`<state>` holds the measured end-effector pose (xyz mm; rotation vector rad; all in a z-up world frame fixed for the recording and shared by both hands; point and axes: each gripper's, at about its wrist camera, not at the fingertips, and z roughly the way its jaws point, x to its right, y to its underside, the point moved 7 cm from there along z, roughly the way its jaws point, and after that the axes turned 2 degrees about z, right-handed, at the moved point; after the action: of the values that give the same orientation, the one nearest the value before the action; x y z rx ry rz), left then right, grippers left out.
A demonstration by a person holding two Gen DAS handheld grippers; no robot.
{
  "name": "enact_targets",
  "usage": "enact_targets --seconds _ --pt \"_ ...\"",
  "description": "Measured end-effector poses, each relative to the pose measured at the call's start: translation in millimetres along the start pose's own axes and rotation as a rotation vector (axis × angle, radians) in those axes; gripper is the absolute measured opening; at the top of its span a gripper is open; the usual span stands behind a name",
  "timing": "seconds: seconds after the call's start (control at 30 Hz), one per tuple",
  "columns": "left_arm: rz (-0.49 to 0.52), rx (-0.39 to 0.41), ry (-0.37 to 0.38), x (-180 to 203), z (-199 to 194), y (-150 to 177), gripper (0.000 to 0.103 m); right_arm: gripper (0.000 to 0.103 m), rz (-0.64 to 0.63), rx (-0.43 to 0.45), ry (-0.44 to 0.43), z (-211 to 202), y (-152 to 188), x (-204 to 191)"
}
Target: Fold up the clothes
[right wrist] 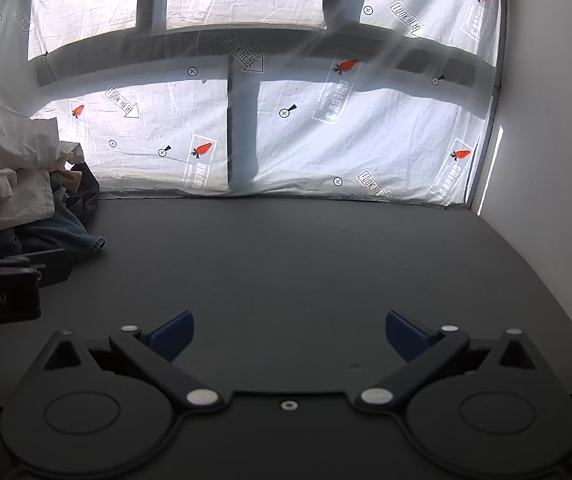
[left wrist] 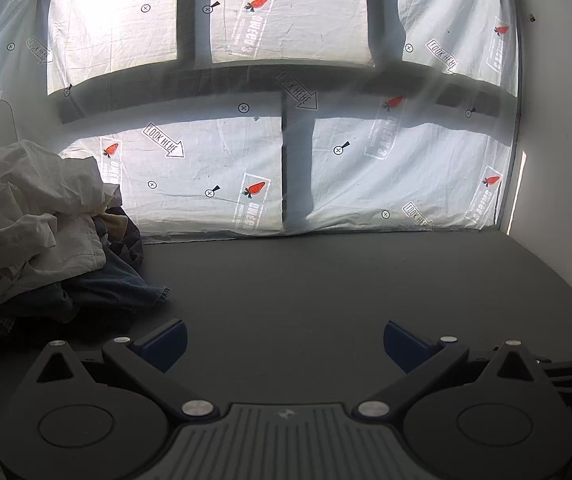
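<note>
Hovering above the dark counter (left wrist: 325, 280), the left hand-held gripper (left wrist: 285, 342) is seen spread wide and empty; the right hand-held gripper (right wrist: 289, 334) is spread the same, nothing pinched; the pile of clothes (left wrist: 46, 232) is heaped at the far left, white cloth (right wrist: 10, 172) over jeans (left wrist: 126, 284), well apart from both; no fold is begun. Risk, as judged: several tangled layers could be pinched at once and the heap dragged over. Behind, a window is covered by a printed sheet (right wrist: 325, 128); a white wall (right wrist: 545, 160) bounds the right; nothing is blocking the reach.
</note>
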<state>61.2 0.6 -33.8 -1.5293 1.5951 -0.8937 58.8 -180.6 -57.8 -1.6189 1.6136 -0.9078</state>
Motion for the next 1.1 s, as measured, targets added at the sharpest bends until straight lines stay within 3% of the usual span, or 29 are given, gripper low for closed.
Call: enact_targets --seconds 1.1 --pt "0.026 0.004 -0.024 -7 1 0 0.103 0.103 -0.014 0.009 -0.022 0 -4 6"
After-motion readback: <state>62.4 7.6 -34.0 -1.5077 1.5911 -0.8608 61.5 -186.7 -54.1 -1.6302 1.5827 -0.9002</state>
